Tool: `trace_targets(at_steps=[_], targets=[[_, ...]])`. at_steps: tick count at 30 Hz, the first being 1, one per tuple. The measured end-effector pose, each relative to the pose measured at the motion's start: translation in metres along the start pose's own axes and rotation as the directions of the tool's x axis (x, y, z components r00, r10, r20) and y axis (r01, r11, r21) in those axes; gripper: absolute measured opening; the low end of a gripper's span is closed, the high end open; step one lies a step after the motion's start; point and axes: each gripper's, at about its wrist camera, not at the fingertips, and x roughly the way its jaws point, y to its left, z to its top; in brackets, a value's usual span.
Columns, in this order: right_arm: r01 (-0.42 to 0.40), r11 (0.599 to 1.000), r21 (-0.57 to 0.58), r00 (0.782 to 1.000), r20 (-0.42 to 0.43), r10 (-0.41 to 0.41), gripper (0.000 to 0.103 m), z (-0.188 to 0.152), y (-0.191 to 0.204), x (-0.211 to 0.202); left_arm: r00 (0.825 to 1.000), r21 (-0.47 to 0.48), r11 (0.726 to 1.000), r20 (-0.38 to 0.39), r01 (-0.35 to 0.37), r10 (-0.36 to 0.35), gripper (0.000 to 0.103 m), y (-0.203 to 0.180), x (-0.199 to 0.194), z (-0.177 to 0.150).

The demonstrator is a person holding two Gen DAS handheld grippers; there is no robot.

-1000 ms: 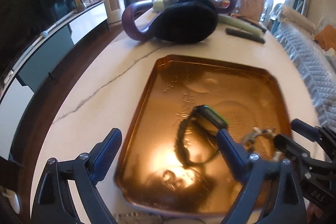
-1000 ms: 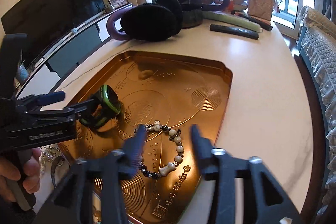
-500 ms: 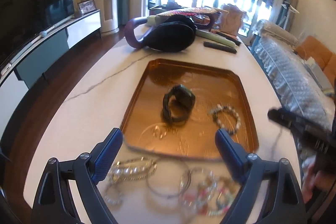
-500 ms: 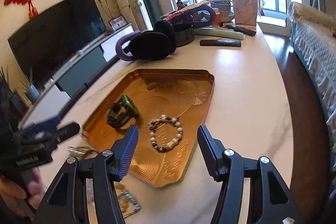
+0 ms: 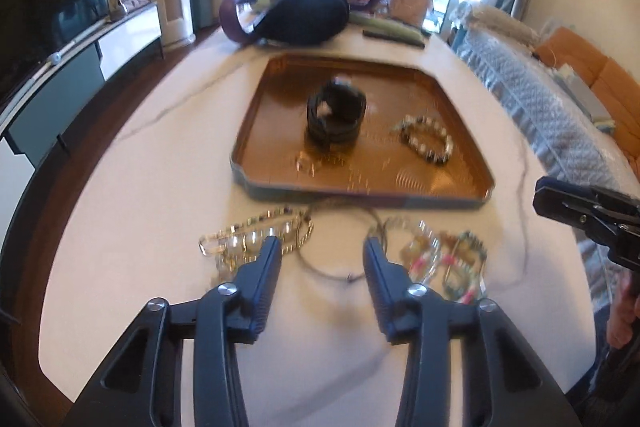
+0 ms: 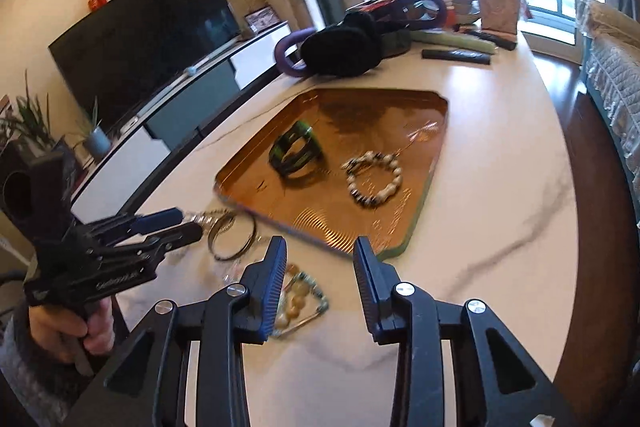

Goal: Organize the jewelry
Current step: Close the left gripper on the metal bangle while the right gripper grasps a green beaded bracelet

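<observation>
A copper tray on the white table holds a black-and-green watch, a white-and-black bead bracelet and a small ring. Loose jewelry lies in front of the tray: a gold-and-pearl chain, a thin wire bangle and colourful bead bracelets. My left gripper is open and empty above the loose pile. My right gripper is open and empty, right of the pile.
Black earmuffs with a purple band, a remote and a gift bag sit at the table's far end. A TV and low cabinet stand left; a covered sofa stands right.
Both grippers have pulled back from the tray toward the table's near edge. The watch now lies released in the tray. The left jaws have narrowed but stay open.
</observation>
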Motion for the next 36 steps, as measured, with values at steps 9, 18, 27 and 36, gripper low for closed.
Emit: trace_targets(at_steps=[9,18,27,36], targets=[[0.039,0.995,-0.097,0.995,-0.083,-0.047,0.031,-0.024,0.007,0.018,0.992,-0.061,0.997,-0.11,0.055,-0.062,0.023,0.012,0.02,-0.01],[0.028,0.988,-0.153,0.99,-0.131,-0.049,0.016,-0.03,0.009,0.046,0.991,-0.148,0.985,-0.085,0.087,-0.1,0.024,0.026,0.019,-0.004],[0.093,0.953,-0.288,0.984,-0.122,-0.133,0.017,-0.029,0.021,0.059,0.99,-0.131,0.988,-0.1,0.081,-0.095,0.023,0.018,0.039,0.01],[0.066,0.968,-0.241,0.991,-0.099,-0.093,0.006,-0.024,0.017,0.06,0.992,-0.086,0.991,-0.076,0.098,-0.105,0.005,0.009,0.028,0.009]])
